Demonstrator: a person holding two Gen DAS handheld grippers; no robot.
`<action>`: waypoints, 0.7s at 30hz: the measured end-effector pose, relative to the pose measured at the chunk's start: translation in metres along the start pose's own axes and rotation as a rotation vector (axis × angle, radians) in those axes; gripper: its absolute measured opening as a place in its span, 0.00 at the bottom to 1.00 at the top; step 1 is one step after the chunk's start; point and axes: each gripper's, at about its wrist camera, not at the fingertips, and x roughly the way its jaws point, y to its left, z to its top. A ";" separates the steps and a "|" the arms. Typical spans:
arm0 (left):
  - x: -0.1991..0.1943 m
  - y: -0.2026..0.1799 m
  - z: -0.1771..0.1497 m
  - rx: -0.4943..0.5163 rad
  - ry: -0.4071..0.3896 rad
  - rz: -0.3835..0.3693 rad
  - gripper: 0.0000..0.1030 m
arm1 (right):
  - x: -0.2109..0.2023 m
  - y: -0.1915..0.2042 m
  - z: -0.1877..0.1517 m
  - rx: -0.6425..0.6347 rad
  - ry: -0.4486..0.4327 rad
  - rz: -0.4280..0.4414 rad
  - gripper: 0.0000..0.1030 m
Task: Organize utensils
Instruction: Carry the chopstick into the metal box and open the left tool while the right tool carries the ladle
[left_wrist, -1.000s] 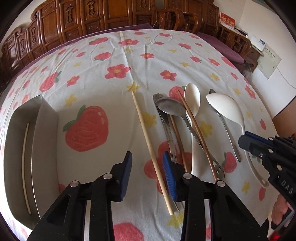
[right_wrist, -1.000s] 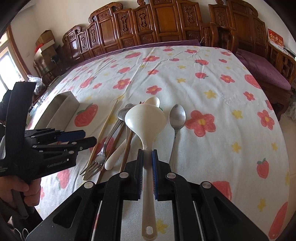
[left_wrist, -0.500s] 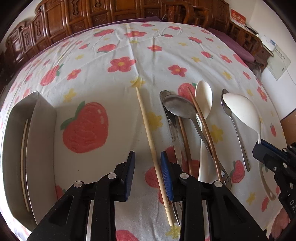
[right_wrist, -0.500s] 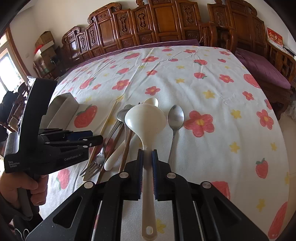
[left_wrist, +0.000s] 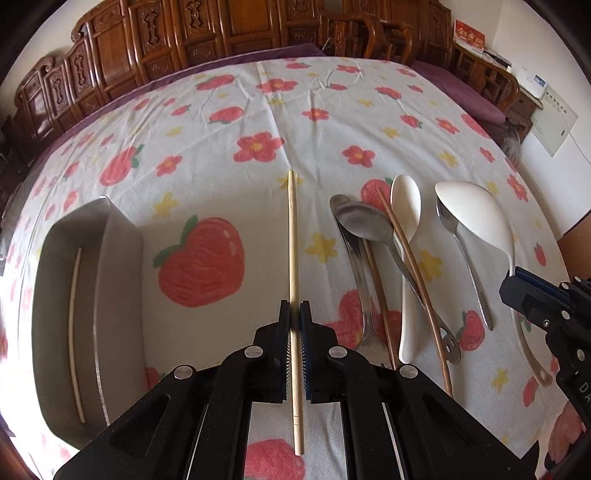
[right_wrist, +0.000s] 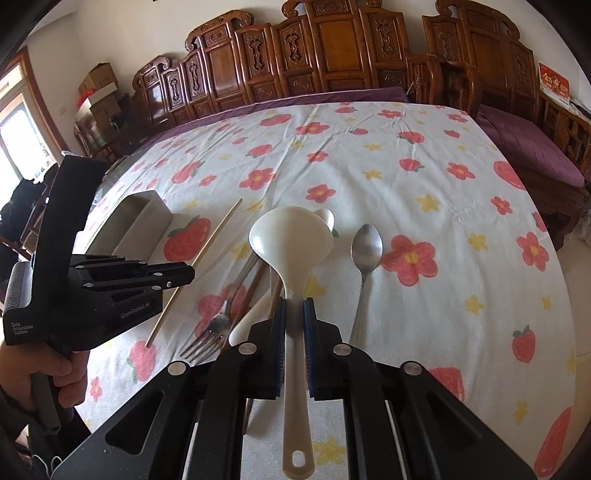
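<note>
- A white cloth (left_wrist: 332, 122) printed with red flowers, strawberries and yellow stars covers the table; it is creased along the middle.
- Carved dark wooden furniture (right_wrist: 332, 48) lines the far side, and a purple cushion (right_wrist: 524, 144) lies on a bench at the right of the right wrist view.
- The far half of the cloth is bare; the table's right edge curves away close to the utensils in the left wrist view, with a pale wall beyond.
- A grey tray (left_wrist: 122, 266) sits near the left edge, one pale chopstick (left_wrist: 74, 332) lying inside it.
- The left gripper (left_wrist: 294, 314) has just been closing, and its blue pads now pinch a light wooden chopstick (left_wrist: 293, 240) (the stick runs straight away from the camera, its near end past the pads).
- Right of it lies a cluster: a metal spoon (left_wrist: 364, 221) over a fork, two brown chopsticks (left_wrist: 406, 251), a white soup spoon (left_wrist: 406, 210) and a second metal spoon (right_wrist: 365, 251).
- The right gripper (right_wrist: 294, 314) stands nearly closed around the handle of a large white ladle (right_wrist: 291, 236); whether the pads press on the handle I cannot tell.
- A hand (right_wrist: 44, 373) holds the left gripper's grip at the left edge of the right wrist view.
</note>
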 end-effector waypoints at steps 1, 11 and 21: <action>-0.003 0.001 0.000 0.002 -0.008 0.001 0.04 | -0.001 0.002 0.001 -0.003 -0.003 0.002 0.11; -0.041 0.018 -0.002 0.039 -0.092 0.035 0.04 | -0.014 0.017 0.009 -0.024 -0.032 0.026 0.11; -0.071 0.036 -0.008 0.049 -0.142 0.042 0.04 | -0.019 0.033 0.010 -0.047 -0.039 0.039 0.10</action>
